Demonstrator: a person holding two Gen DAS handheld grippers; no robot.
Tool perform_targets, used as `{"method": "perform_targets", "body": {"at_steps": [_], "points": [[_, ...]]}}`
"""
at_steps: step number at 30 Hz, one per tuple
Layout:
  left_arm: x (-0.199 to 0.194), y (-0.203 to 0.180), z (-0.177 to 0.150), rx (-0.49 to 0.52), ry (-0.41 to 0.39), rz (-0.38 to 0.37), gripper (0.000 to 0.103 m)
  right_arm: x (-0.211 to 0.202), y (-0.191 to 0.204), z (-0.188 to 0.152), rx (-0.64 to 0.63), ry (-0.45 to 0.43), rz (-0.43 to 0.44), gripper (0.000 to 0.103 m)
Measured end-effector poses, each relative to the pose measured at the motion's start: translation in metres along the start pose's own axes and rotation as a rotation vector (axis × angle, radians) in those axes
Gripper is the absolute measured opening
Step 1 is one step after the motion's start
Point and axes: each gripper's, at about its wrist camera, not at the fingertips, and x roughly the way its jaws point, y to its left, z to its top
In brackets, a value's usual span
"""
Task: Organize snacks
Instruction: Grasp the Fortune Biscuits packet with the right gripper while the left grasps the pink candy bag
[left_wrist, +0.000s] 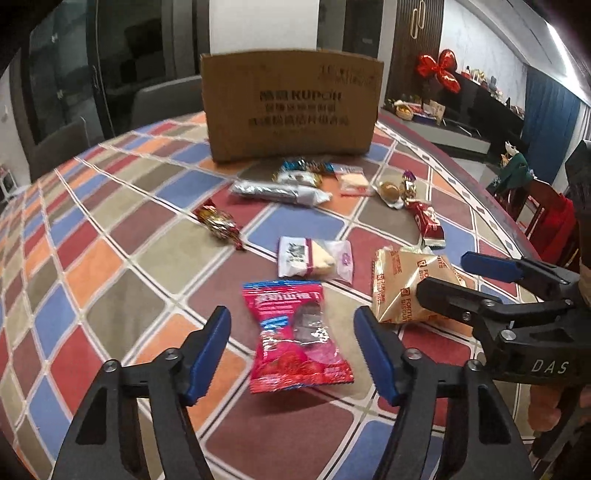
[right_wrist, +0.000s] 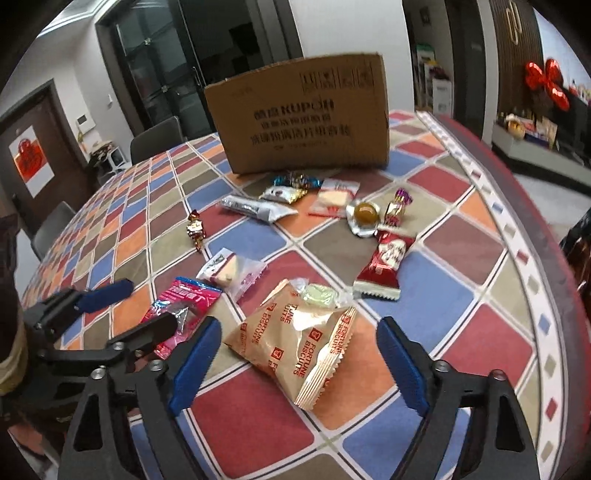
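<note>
Both wrist views look steeply down, close over the table (left_wrist: 122, 229), sharing the cardboard box (right_wrist: 303, 118) beyond.

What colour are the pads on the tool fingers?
Blue pads on black arms, clearest in the right wrist view.

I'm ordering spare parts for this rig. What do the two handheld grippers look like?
Both match: the left gripper and right gripper have black, angular, skeleton-like arms with triangular cut-outs and silver pivot screws, ending in flat blue pads. Seen from the left wrist camera, the right gripper's body carries white "DAS" lettering. No cables show.
</note>
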Motion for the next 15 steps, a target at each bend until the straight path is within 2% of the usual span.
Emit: {"method": "perform_targets", "body": {"at_steps": [4,7,9,10,15], "points": [[0.010,0.000,0.004,-0.014,0.023,-0.014,0.061,0.010,-0.006,0.000,0.040,0.036,0.015,0.078],[0.015,-0.001,0.006,-0.021,0.041,-0.020,0.055,0.018,-0.009,0.000,0.063,0.077,0.025,0.070],[0.016,-0.001,0.006,-0.022,0.044,-0.021,0.044,0.018,-0.010,0.000,0.071,0.087,0.025,0.068],[0.016,-0.001,0.006,-0.021,0.048,-0.023,0.042,0.018,-0.010,0.000,0.072,0.086,0.026,0.066],[0.014,-0.004,0.004,-0.021,0.052,-0.039,0.039,0.018,-0.009,0.000,0.072,0.104,0.052,0.046]]}}
